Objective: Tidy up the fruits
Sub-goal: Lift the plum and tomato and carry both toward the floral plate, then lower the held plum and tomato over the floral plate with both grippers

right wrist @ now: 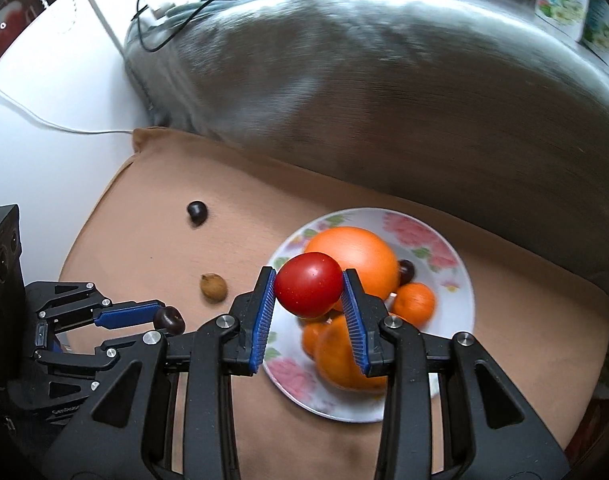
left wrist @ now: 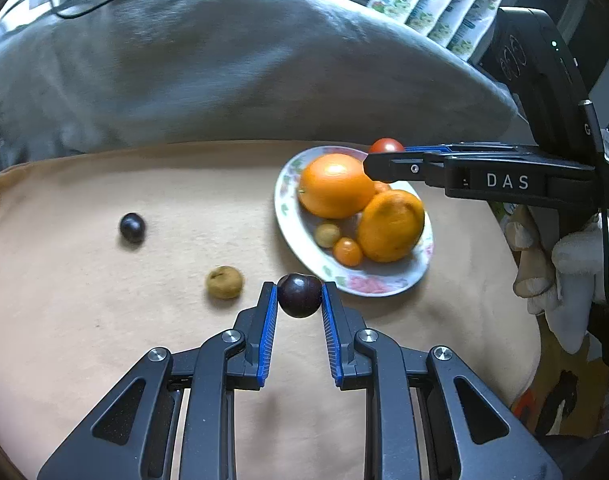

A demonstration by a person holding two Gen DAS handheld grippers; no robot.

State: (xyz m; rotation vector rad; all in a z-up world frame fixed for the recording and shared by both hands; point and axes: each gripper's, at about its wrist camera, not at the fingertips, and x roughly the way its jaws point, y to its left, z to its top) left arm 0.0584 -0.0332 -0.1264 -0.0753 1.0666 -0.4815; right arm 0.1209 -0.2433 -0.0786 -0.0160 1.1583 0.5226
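My left gripper point(left wrist: 299, 295) is shut on a dark plum point(left wrist: 299, 294), held just left of the floral plate point(left wrist: 360, 280); it also shows in the right wrist view point(right wrist: 169, 319). My right gripper point(right wrist: 309, 290) is shut on a red tomato point(right wrist: 308, 289) above the plate point(right wrist: 456, 280), which holds a big orange point(right wrist: 360, 256), smaller oranges and a dark fruit point(right wrist: 406, 271). The tomato also shows in the left wrist view point(left wrist: 386, 147). A second dark plum point(left wrist: 132, 227) and a brown fruit point(left wrist: 224, 282) lie loose on the tan cloth.
A grey blanket point(left wrist: 224, 72) is heaped behind the tan cloth point(left wrist: 104, 340). Packets point(left wrist: 436, 4) stand at the back right. Cables point(right wrist: 160, 20) run along the white surface at the left.
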